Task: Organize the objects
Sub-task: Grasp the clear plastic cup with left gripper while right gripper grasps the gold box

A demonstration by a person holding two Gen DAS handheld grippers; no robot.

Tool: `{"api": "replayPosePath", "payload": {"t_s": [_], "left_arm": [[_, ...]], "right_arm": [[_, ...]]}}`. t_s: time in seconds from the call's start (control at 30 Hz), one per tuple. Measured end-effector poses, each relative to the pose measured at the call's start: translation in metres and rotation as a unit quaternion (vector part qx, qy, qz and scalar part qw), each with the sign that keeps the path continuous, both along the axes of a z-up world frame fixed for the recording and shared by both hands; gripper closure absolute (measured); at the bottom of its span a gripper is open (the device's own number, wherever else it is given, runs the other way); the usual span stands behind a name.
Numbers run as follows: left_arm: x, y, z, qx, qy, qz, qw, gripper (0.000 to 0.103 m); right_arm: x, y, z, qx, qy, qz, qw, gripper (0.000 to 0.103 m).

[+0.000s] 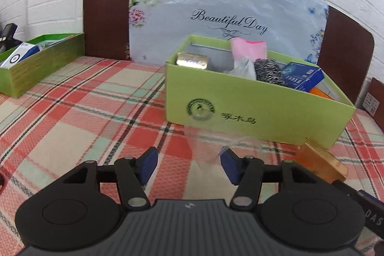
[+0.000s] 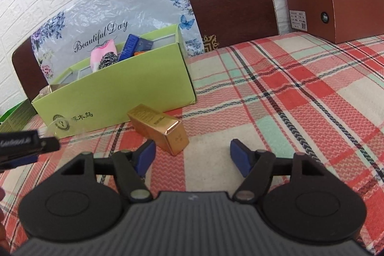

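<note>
A light green open box (image 1: 240,107) (image 2: 120,92) stands on the plaid cloth and holds a gold roll (image 1: 192,60), a pink item (image 1: 249,47), a steel scourer (image 1: 267,72) and a blue carton (image 1: 302,74). A blurry clear plastic thing (image 1: 216,133) lies against the box front, just past my left gripper (image 1: 189,164). That gripper's blue pads stand apart with cloth showing between them. A gold box (image 2: 158,131) (image 1: 321,162) lies on the cloth just ahead of my right gripper (image 2: 194,157), off its left finger. The right gripper is open and holds nothing.
A shallow green tray (image 1: 36,68) with a white and blue carton (image 1: 21,53) sits far left. A brown shoe box (image 2: 336,16) stands at the back right. A dark board with a floral plastic sheet (image 1: 216,11) leans on the white brick wall behind.
</note>
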State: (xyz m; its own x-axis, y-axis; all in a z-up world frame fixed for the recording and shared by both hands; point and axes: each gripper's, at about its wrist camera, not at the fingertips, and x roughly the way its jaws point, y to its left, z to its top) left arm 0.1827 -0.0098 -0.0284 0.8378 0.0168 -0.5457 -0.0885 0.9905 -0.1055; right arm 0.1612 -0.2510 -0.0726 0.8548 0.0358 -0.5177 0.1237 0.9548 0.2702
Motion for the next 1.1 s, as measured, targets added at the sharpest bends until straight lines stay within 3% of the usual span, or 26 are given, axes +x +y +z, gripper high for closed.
{"api": "replayPosePath", "payload": {"t_s": [0.1, 0.27, 0.4, 0.53, 0.6, 0.67, 0.73, 0.8, 1.0, 1.1], "left_arm": [[0.004, 0.004, -0.002, -0.003, 0.011, -0.003, 0.9999, 0.042], [0.006, 0.004, -0.001, 0.004, -0.008, -0.011, 0.9999, 0.042], [0.005, 0.012, -0.001, 0.004, -0.012, -0.015, 0.9998, 0.042], [0.009, 0.021, -0.006, 0.0, 0.002, -0.022, 0.9997, 0.064], [0.011, 0.021, -0.009, 0.002, 0.01, -0.027, 0.9996, 0.067], [0.011, 0.021, -0.012, 0.004, 0.014, -0.028, 0.9995, 0.079], [0.01, 0.023, -0.014, -0.006, 0.02, -0.035, 0.9992, 0.095], [0.004, 0.024, -0.013, -0.013, 0.017, -0.044, 0.9988, 0.096], [-0.038, 0.024, -0.002, -0.013, 0.0, -0.079, 0.9968, 0.097], [-0.068, 0.024, -0.006, 0.006, 0.005, -0.092, 0.9957, 0.097]], "right_arm": [[0.001, 0.004, 0.001, -0.005, -0.001, 0.011, 1.0, 0.026], [0.011, 0.013, 0.004, -0.014, -0.002, 0.054, 0.998, 0.026], [0.023, 0.029, 0.009, -0.06, -0.012, 0.082, 0.995, 0.021], [0.034, 0.035, 0.009, -0.084, -0.006, 0.095, 0.992, 0.02], [0.04, 0.033, 0.007, -0.081, 0.002, 0.091, 0.993, 0.02], [0.045, 0.031, 0.003, -0.07, 0.015, 0.099, 0.993, 0.027], [0.045, 0.029, 0.001, -0.066, 0.018, 0.103, 0.992, 0.056], [0.041, 0.03, 0.002, -0.063, 0.015, 0.108, 0.992, 0.076], [0.001, 0.037, 0.007, -0.02, 0.005, 0.145, 0.989, 0.079], [-0.032, 0.05, 0.006, -0.04, 0.013, 0.157, 0.987, 0.079]]}}
